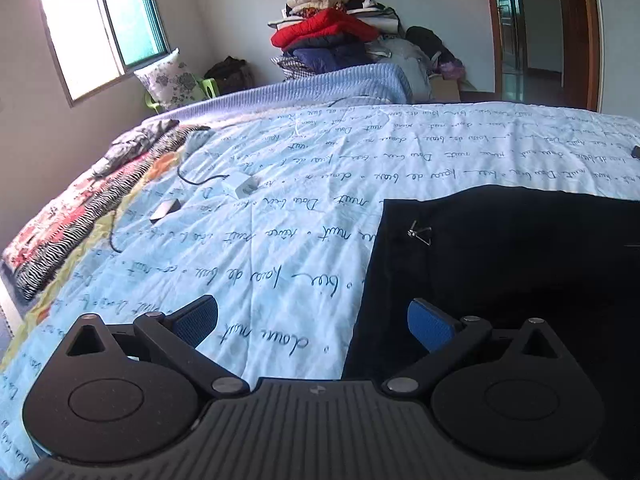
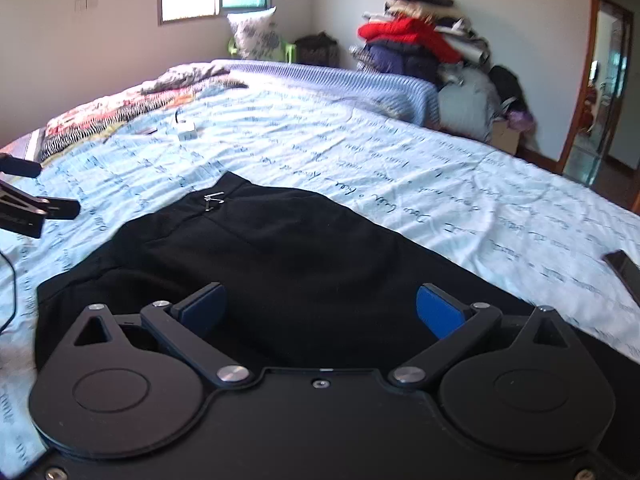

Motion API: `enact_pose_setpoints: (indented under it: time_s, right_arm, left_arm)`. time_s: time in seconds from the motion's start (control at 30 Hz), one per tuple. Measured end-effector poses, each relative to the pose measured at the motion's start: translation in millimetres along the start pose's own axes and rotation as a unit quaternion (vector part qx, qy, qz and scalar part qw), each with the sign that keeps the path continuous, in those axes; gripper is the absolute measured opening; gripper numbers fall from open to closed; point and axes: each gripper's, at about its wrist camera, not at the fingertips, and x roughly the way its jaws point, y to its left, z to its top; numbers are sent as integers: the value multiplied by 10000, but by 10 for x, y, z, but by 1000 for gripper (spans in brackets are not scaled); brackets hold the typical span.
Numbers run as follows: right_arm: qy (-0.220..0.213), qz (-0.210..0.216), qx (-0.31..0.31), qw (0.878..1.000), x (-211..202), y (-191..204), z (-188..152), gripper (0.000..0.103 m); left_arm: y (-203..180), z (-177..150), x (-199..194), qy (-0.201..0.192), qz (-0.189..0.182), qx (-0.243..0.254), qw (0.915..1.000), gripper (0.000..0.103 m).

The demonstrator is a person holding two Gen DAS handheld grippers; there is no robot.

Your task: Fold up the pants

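While the black pants (image 2: 304, 248) lie spread flat on the pale blue script-printed quilt (image 1: 280, 216), both claws hang just above the near end of the bed, and neither has anything in it. Flat and smoothed like that, the garment looks ready for a fold, waistband end toward the far side where a small metal clasp (image 1: 418, 233) glints.

Over on the left, the left gripper (image 1: 312, 322) sits right at the pants' left edge: one blue pad over bare quilt, the other over black cloth. My guess is it's lining up to take that edge. Jaws spread wide, nothing between them, and I can't tell whether a pad grazes the fabric.

Now the right gripper (image 2: 322, 306), squarely over the middle of the dark cloth, jaws just as wide apart, empty too.

Worth noting a white charger (image 1: 242, 185) with its cable farther up the quilt, well apart from the pants.
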Motion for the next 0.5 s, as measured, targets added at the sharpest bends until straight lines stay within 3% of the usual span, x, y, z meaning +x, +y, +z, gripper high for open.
enact_pose_setpoints:
  time_s: [0.2, 0.43, 0.47, 0.5]
  right_arm:
    - [291, 506, -519, 9969, 821, -182, 511, 102]
    - [882, 1317, -25, 9874, 1534, -518, 793, 98]
    - [979, 1429, -15, 9849, 1598, -517, 793, 94]
    - [1056, 1511, -49, 9829, 1642, -496, 784, 73]
  left_arm:
    - [-5, 142, 448, 419, -602, -378, 9966, 103]
    - [-129, 483, 799, 746, -1037, -622, 9899, 103]
    - [-167, 549, 868, 802, -1089, -634, 9888, 103]
    - [-211, 616, 942, 880, -1135, -645, 9875, 102]
